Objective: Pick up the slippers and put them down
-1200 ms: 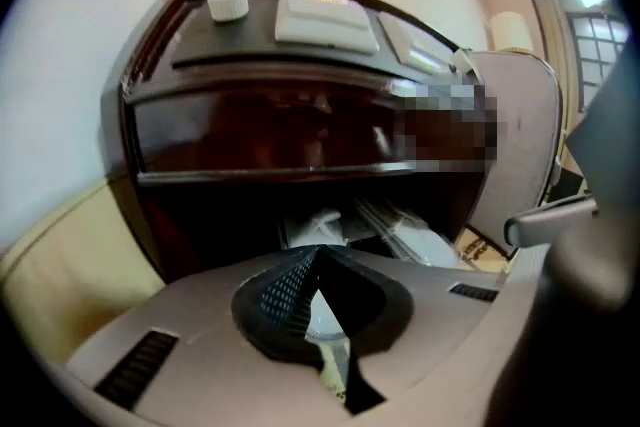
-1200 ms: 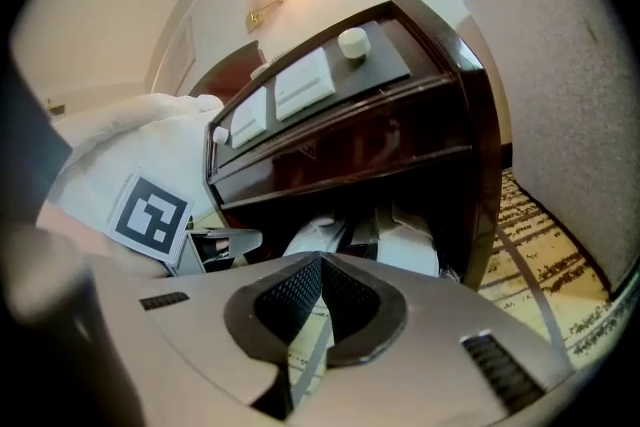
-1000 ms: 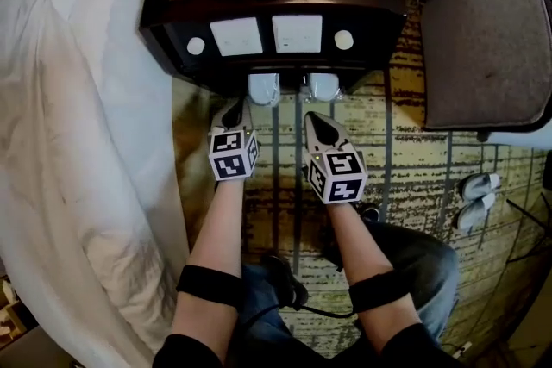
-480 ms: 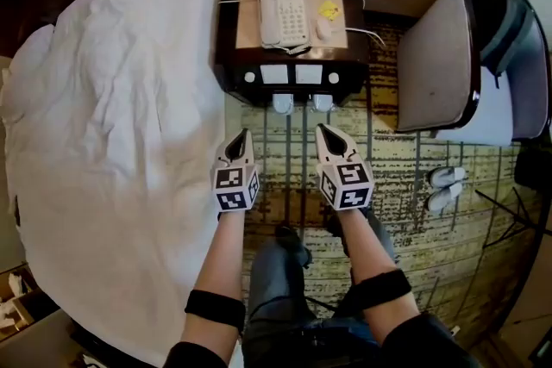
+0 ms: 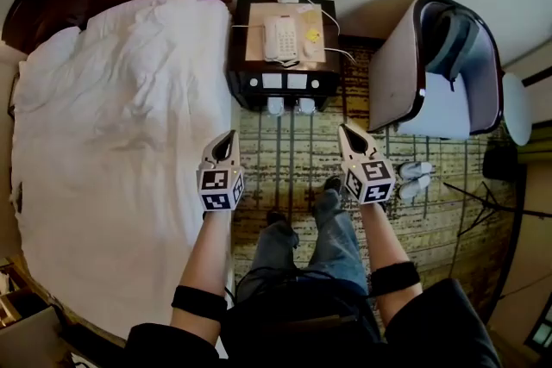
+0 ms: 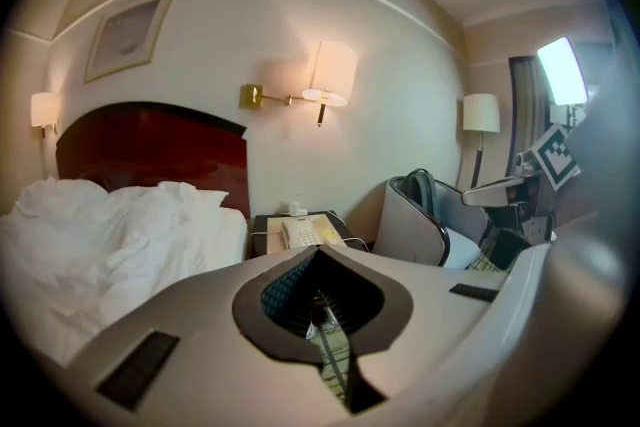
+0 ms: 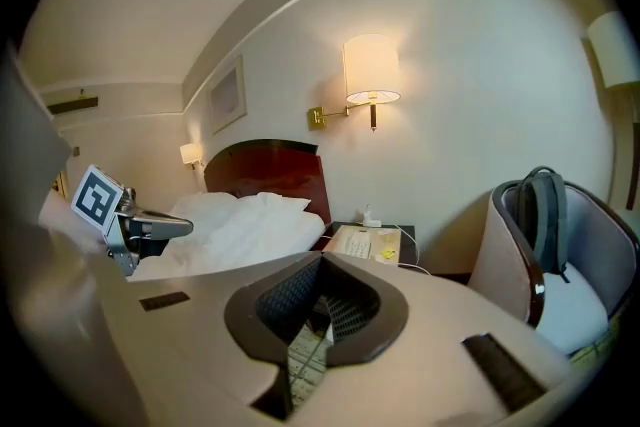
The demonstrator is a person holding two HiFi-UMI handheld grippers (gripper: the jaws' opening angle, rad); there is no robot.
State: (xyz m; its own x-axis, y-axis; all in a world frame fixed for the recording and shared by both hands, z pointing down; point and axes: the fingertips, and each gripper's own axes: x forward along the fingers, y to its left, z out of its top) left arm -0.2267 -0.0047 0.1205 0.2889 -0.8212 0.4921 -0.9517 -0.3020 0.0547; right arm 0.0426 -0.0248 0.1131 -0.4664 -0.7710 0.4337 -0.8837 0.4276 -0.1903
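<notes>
White slippers (image 5: 276, 105), one pair, sit side by side on the patterned carpet (image 5: 293, 159), right at the foot of the dark wood nightstand (image 5: 246, 82).

Head view: a second pale pair (image 5: 416, 171) lies on the carpet near the grey armchair (image 5: 392, 73), well apart from the first. Left hand-held gripper (image 5: 230, 136) and right hand-held gripper (image 5: 345, 130) are both up high, tips pointing toward the nightstand, nowhere near either pair. Rumpled white bed (image 5: 121, 142) is on the left, with a corded phone (image 5: 280, 37) on the nightstand top.

Left gripper view: jaws pressed together with nothing between them, only carpet showing through the slot. Beyond are a red-brown headboard (image 6: 150, 140) and a lit wall lamp (image 6: 330, 75).

Right gripper view: same, jaws closed and empty. A bag (image 7: 545, 215) is slumped in the armchair seat.

Handling, my guess: these look like thin hotel-type slippers, so light, soft and floppy, not fragile. The sole is probably the stiffest part. I'd pinch the upper band or the sole edge at the heel. Expect droop, and a shallow bite could slip off. They're too small here to read the fabric texture.
</notes>
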